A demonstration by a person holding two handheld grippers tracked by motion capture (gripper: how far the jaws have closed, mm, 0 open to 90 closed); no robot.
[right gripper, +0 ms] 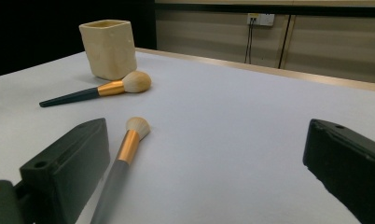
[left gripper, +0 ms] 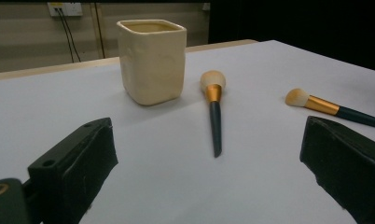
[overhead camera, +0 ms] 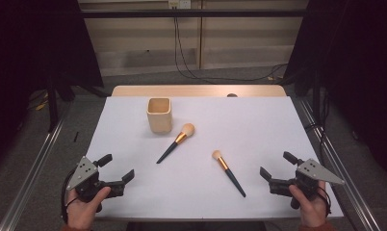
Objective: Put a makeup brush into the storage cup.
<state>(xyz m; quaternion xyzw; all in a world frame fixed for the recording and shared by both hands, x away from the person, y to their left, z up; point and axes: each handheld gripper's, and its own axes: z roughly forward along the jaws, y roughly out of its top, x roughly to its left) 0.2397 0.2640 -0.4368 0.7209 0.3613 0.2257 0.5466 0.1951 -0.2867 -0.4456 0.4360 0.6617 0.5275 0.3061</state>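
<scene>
A cream square cup (overhead camera: 159, 114) (left gripper: 151, 59) (right gripper: 107, 48) stands upright toward the back left of the white table (overhead camera: 249, 125). Two makeup brushes with dark handles, gold ferrules and tan bristles lie flat. One brush (overhead camera: 176, 143) (left gripper: 213, 109) (right gripper: 99, 90) rests just right of the cup. The other brush (overhead camera: 228, 172) (left gripper: 332, 108) (right gripper: 121, 165) lies nearer the front. My left gripper (overhead camera: 117, 167) (left gripper: 209, 172) stands open at the front left corner, nothing between its jaws. My right gripper (overhead camera: 278, 166) (right gripper: 209, 172) is open at the front right, empty, close to the nearer brush's handle.
Metal rails (overhead camera: 32, 168) run along both sides of the table. Black cables (overhead camera: 191, 67) hang down the back wall to the floor, and a wall socket (left gripper: 64, 8) (right gripper: 260, 18) sits there. Dark curtains flank the space.
</scene>
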